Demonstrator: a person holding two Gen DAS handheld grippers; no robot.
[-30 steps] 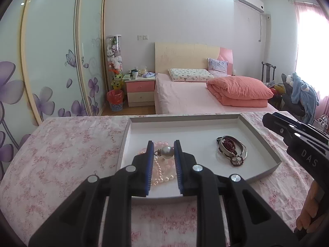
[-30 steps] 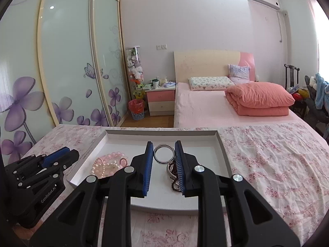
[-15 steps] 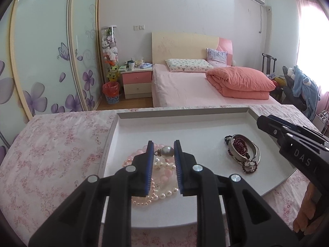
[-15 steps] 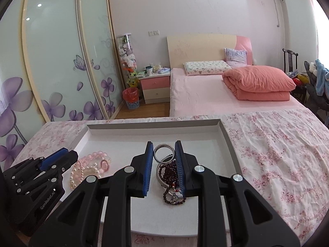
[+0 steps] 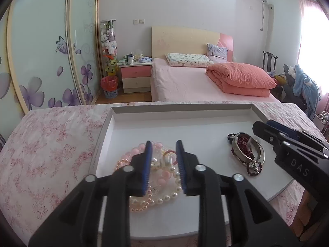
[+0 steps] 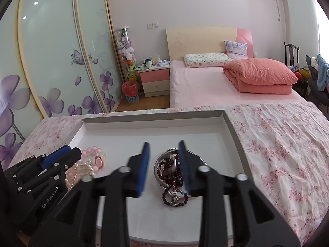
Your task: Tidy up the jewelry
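A: Where's the jewelry?

B: All in the white tray [image 5: 115,123] on the flowered desk [image 5: 51,144]. Pearls [image 5: 164,197] and pink beads [image 5: 141,146] lie at its left, a silver bangle [image 6: 162,160] and dark red beads [image 6: 174,199] at its right.

A: And the fingers?

B: The left gripper [image 5: 163,154] is opening over the pearls, pinching nothing. The right gripper [image 6: 164,156] is opening too, with the bangle between its fingers, untouched.

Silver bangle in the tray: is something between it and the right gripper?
Nothing visible blocks it. The right gripper, jaws opening, hangs directly over the silver bangle, which lies in the tray with the dark red bead bracelet piled on it.
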